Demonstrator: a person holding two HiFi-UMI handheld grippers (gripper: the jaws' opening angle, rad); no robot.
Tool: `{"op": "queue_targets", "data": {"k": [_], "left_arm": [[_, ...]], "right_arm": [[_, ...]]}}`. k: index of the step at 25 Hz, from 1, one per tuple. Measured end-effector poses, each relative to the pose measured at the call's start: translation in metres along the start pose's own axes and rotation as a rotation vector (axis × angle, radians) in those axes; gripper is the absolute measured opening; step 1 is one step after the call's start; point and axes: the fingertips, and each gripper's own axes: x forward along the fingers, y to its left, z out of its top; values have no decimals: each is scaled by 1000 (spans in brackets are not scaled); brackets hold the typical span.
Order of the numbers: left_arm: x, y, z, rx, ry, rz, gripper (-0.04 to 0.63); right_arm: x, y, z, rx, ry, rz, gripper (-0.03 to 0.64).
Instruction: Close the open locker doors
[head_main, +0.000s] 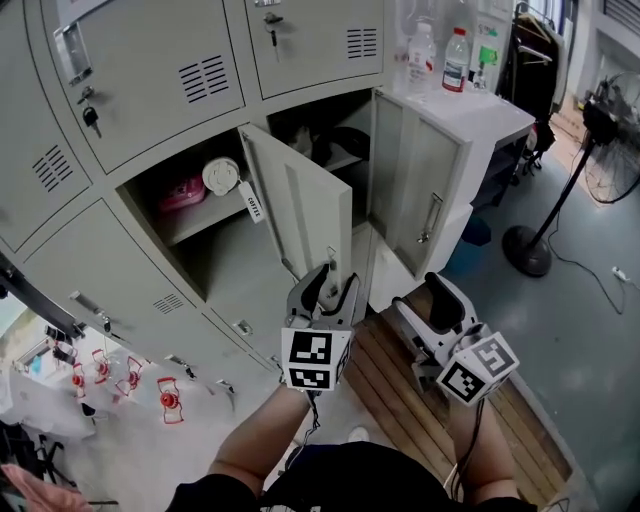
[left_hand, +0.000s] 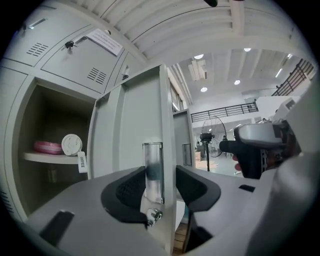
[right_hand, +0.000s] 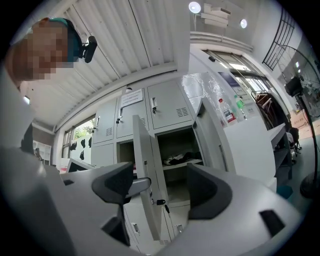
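Black pads of the left gripper (left_hand: 159, 186) pinch the metal handle (left_hand: 153, 167) at the free edge of the grey locker door (left_hand: 132, 125), which stands wide open, while the right gripper (right_hand: 160, 187), jaws spread and empty, hangs beside it below the second open door (head_main: 425, 180).

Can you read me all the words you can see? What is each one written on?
"COFFEE": on the white tag hanging in the left open locker.
Paper notice on an upper locker door: too blurred to read.
Bottle labels: too small to read.
Marker squares on the gripper cubes: patterns only, no words.
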Motion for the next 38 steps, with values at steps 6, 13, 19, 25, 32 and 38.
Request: {"op": "queue_targets", "data": {"k": [6, 13, 19, 25, 32, 38], "left_arm": [[-21, 7, -1, -28, -2, 9, 183], [-56, 29, -1, -31, -12, 50, 146], [-93, 60, -3, -28, -5, 111, 108], [-122, 100, -6, -39, 8, 160, 100], [-142, 141, -8, -45, 19, 175, 98], [-152, 171, -9, -52, 12, 173, 99]], "right_arm": [[16, 16, -7, 9, 17, 77, 324], [48, 46, -20, 53, 28, 161, 319], [78, 84, -37, 90, 53, 245, 308], [108, 130, -50, 101, 76, 314, 302], [140, 170, -59, 110, 82, 350, 299], [164, 193, -70, 102, 94, 362, 298]]}}
